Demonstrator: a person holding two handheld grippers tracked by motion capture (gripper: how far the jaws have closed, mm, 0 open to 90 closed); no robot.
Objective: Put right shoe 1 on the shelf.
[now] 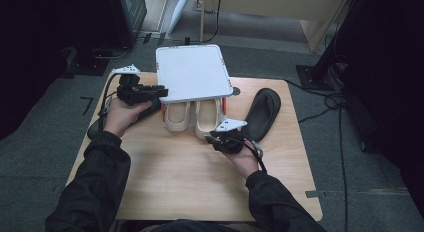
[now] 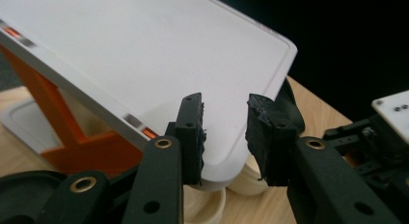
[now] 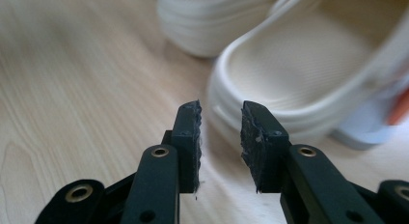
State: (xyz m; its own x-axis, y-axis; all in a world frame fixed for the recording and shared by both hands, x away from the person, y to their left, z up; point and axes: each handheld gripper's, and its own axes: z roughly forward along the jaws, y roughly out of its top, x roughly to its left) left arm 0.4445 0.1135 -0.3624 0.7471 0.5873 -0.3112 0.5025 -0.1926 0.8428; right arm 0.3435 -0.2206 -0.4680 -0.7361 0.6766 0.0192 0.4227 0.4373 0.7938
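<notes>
The pair of cream slippers (image 1: 191,117) sits toe-first under the white shelf top (image 1: 192,72) of a small orange-framed rack (image 2: 72,137), heels poking out toward the person; every place below is given from that rack. The right-hand slipper (image 3: 308,74) lies just in front of the right gripper (image 1: 223,138), whose jaws stand a little apart around nothing, with the slipper's heel rim just beyond their tips. At the rack's left front corner the left gripper (image 1: 152,92) holds its jaws parted too, one on each side of the shelf top's rounded corner without pinching it, as far as the left gripper view shows. A black sandal (image 1: 262,112) lies to the right of the rack, and another dark sandal (image 1: 97,127) lies to its left, partly under the left hand (image 1: 122,114). The likely trouble: the rack looks light, so a nudge from the left jaws could tip or slide it, while a push on the slipper's heel from the right could skew the pair or shove it against an orange leg. All of this rests on a pale wooden table (image 1: 200,177) standing on grey carpet (image 1: 45,152), with cables (image 1: 330,104) trailing over the floor and dark equipment to either side.
</notes>
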